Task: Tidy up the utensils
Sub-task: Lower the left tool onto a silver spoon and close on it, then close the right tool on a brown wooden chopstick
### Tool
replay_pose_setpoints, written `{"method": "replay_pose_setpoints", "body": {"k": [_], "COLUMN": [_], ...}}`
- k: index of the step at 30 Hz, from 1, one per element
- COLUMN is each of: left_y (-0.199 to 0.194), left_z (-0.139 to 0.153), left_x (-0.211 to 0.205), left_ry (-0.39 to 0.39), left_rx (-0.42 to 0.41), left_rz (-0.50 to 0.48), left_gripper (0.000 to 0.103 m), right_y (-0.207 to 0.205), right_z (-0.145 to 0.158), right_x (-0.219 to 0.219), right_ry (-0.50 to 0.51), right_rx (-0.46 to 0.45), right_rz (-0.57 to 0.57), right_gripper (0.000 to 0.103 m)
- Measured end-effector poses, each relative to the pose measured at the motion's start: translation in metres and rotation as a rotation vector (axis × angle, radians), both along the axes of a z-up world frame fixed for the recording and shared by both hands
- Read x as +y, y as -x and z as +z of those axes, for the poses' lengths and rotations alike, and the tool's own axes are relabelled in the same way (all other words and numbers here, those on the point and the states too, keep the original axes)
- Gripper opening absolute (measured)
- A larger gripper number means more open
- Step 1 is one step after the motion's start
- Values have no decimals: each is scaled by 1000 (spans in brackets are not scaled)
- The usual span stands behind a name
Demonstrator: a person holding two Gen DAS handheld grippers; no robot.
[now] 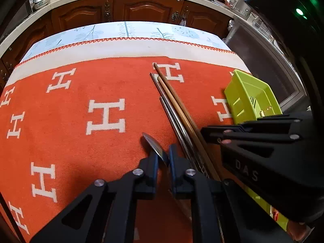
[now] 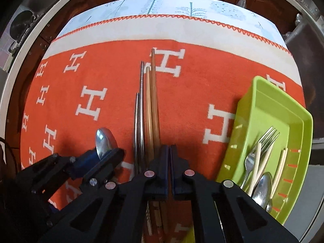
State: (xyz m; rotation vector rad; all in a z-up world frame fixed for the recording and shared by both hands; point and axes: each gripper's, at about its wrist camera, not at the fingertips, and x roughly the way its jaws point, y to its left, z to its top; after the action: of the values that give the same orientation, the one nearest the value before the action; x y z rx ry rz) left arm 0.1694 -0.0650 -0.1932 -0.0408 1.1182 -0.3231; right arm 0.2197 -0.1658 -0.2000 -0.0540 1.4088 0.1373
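A metal spoon (image 1: 150,141) (image 2: 104,139) lies on the orange cloth, and my left gripper (image 1: 164,156) (image 2: 103,156) is shut on it just behind its bowl. Right of it, two wooden chopsticks (image 1: 174,99) (image 2: 155,101) and two metal chopsticks (image 1: 170,109) (image 2: 141,101) lie side by side. My right gripper (image 2: 169,147) (image 1: 211,135) points down with its pads pressed together. Its tips sit at the near part of the right-hand wooden chopstick. Nothing shows between the pads.
A lime green tray (image 2: 243,121) (image 1: 247,81) stands at the right on the cloth (image 1: 81,151), with forks (image 2: 263,139), a spoon (image 2: 263,186) and pale-handled pieces in it. Dark wooden cabinets (image 1: 141,10) and a cluttered counter lie beyond the table's far edge.
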Motion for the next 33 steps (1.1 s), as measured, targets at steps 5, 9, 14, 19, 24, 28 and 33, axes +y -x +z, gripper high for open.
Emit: {"method": "replay_pose_setpoints", "body": {"k": [5, 9, 14, 19, 24, 28, 33], "left_y": [2, 8, 15, 20, 22, 21, 20], "left_z": [1, 5, 6, 5, 5, 5, 5], "left_x": [15, 35, 52, 59, 61, 61, 63], "left_ry": [40, 57, 70, 77, 80, 82, 87], "left_rx": [35, 48, 71, 85, 82, 83, 91], "left_rz": [7, 28, 44, 53, 56, 58, 70], "left_gripper": [1, 1, 1, 1, 1, 1, 1], "right_y": [-5, 0, 9, 11, 10, 10, 6], "right_z": [0, 5, 9, 9, 7, 6, 5], "right_x": [-3, -10, -13, -14, 0, 2, 4], "right_ry": [-72, -111, -118, -112, -88, -86, -68], "right_rx": [22, 25, 24, 31, 32, 26, 17], "right_rz": [-37, -55, -50, -47, -22, -32, -27], "right_gripper": [2, 2, 2, 2, 2, 2, 4]}}
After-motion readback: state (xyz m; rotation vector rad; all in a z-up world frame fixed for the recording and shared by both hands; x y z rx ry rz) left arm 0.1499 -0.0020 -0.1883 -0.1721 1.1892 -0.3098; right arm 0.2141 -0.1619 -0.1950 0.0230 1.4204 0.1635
